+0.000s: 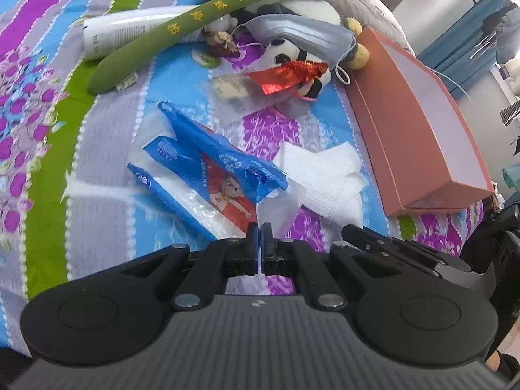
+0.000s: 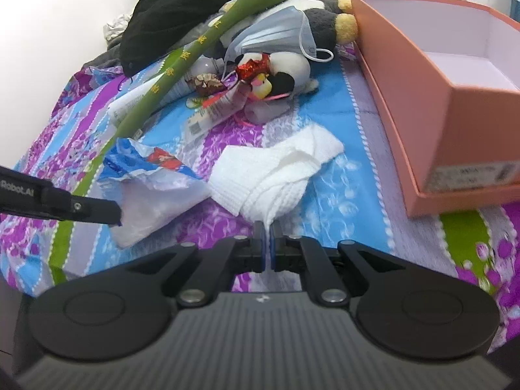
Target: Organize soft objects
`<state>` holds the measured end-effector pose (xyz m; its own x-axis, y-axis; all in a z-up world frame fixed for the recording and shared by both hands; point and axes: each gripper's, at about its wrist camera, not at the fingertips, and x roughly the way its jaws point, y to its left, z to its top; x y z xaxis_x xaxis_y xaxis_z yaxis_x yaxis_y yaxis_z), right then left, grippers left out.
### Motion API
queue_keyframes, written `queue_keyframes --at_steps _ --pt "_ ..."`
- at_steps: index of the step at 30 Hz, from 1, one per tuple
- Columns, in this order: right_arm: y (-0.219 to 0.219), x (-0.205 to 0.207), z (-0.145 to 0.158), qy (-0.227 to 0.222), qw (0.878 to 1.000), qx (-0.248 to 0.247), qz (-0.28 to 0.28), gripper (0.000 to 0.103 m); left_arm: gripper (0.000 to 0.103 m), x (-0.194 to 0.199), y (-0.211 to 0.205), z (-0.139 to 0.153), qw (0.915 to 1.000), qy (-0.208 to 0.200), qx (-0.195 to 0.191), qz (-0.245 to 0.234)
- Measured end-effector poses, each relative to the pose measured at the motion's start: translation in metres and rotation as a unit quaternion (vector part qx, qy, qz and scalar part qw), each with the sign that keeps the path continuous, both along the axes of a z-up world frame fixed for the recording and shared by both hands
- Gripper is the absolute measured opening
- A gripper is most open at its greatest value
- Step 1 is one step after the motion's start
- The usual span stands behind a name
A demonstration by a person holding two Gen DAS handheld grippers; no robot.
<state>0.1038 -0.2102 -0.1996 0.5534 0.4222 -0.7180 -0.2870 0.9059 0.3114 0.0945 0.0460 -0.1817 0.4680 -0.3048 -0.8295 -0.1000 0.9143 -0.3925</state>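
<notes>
A blue and clear plastic tissue pack wrapper (image 1: 208, 175) lies on the striped bedspread. My left gripper (image 1: 259, 227) is shut on the wrapper's clear near edge; in the right wrist view it enters from the left (image 2: 118, 214), pinching the wrapper (image 2: 152, 188). A white waffle-textured cloth (image 2: 276, 169) lies beside the wrapper, also seen in the left wrist view (image 1: 328, 175). My right gripper (image 2: 268, 226) is shut on the cloth's near corner. A small panda plush (image 2: 282, 71) lies further back.
An open pink box (image 2: 455, 97) sits at the right, also in the left wrist view (image 1: 422, 136). A green plush stick (image 1: 195, 22), white tube (image 1: 130, 29), grey face mask (image 2: 276, 32), larger plush, red foil wrapper (image 1: 286, 74) and black cloth (image 2: 182, 9) pile at the back.
</notes>
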Motion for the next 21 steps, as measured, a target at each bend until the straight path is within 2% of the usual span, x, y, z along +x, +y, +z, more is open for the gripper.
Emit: queue_keyframes --at_steps 8,9,10,11,12,14,16,21 --pt "-0.007 -0.007 0.002 0.002 1.000 0.006 -0.008 0.009 0.005 -0.015 0.003 -0.002 0.9992 0.001 -0.033 0.020" --pt "-0.008 -0.007 0.002 0.004 1.000 0.010 -0.008 0.010 0.013 -0.016 0.004 -0.002 0.9989 0.004 -0.039 0.027" --pt "-0.009 -0.007 0.003 0.005 1.000 0.010 -0.008 0.015 0.023 -0.017 0.004 -0.003 0.9984 0.005 -0.045 0.033" --pt "-0.010 -0.007 0.003 0.005 1.000 0.009 -0.010 0.026 0.029 -0.019 0.005 -0.002 0.9979 0.002 -0.050 0.041" --pt "-0.011 -0.008 0.004 0.005 1.000 0.007 -0.012 0.032 0.037 -0.021 0.005 -0.001 0.9973 -0.003 -0.055 0.049" --pt "-0.014 -0.009 0.006 -0.001 1.000 0.004 -0.015 0.046 0.043 -0.024 0.006 0.001 0.9958 -0.011 -0.065 0.063" --pt "-0.016 -0.010 0.010 -0.009 1.000 0.000 -0.016 0.047 0.050 -0.026 0.007 0.003 0.9937 -0.014 -0.074 0.082" --pt "-0.017 -0.008 0.024 -0.047 0.999 -0.006 -0.007 0.047 0.055 -0.030 0.009 0.005 0.9869 -0.022 -0.097 0.128"
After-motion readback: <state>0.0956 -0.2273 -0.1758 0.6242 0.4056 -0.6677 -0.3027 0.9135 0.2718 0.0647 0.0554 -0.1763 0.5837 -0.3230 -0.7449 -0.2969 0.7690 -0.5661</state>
